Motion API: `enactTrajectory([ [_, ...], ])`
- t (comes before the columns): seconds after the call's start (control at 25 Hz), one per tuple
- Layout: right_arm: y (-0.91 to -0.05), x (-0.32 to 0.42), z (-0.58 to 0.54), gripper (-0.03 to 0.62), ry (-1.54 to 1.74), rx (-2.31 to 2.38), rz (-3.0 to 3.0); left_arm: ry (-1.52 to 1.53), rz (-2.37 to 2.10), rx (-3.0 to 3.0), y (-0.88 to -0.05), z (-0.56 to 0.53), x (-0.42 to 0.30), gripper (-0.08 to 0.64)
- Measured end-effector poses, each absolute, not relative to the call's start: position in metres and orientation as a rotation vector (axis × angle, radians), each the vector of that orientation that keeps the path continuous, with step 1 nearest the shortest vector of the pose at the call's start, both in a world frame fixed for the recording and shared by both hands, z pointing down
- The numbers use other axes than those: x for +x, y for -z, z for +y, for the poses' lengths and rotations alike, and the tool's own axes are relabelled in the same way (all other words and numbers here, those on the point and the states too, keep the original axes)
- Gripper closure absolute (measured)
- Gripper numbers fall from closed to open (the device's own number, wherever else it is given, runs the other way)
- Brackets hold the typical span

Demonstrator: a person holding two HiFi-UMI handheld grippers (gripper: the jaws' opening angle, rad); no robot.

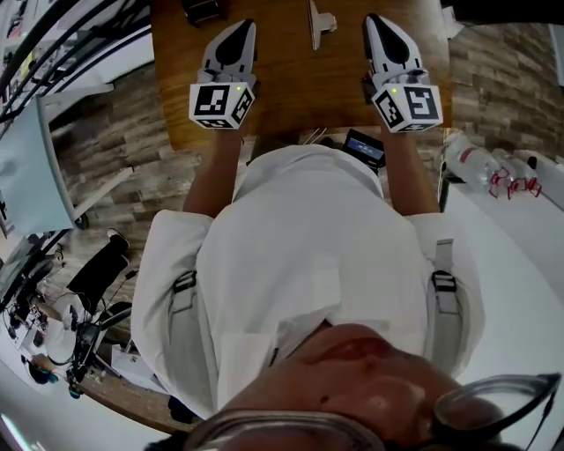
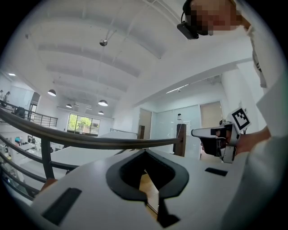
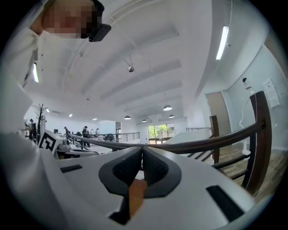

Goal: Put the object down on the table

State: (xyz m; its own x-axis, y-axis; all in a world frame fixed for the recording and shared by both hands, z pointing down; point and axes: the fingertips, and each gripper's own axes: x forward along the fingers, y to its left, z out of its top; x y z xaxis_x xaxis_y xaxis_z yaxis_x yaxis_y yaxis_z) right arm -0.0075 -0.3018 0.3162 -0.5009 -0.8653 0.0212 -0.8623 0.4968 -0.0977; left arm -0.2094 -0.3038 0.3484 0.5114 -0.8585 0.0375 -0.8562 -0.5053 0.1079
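No words, brands or numbers legible; only square coded markers on left hand-held gripper and right hand-held gripper.

Dark obj cut by top edge; white obj too small to ID.

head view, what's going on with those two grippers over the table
A person in a white shirt holds a white two-jaw gripper in each hand over the brown wooden table. The left gripper and the right gripper both have their jaws together, with nothing between them. A small white object lies on the table between them, touched by neither.
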Motion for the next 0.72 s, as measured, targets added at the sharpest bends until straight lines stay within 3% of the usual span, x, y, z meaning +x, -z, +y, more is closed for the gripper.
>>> enactTrajectory([
  [0.44,-0.345,0.112,-0.170,0.568,0.171,-1.571,2.739,0.017,-1.609,2.613,-0.337,-0.165,-0.102,0.546],
  [0.72,-0.354,0.150,-0.108,0.568,0.225,-1.590,2.727,-0.006,-1.591,2.575,-0.349,-0.099,-0.073,0.546],
])
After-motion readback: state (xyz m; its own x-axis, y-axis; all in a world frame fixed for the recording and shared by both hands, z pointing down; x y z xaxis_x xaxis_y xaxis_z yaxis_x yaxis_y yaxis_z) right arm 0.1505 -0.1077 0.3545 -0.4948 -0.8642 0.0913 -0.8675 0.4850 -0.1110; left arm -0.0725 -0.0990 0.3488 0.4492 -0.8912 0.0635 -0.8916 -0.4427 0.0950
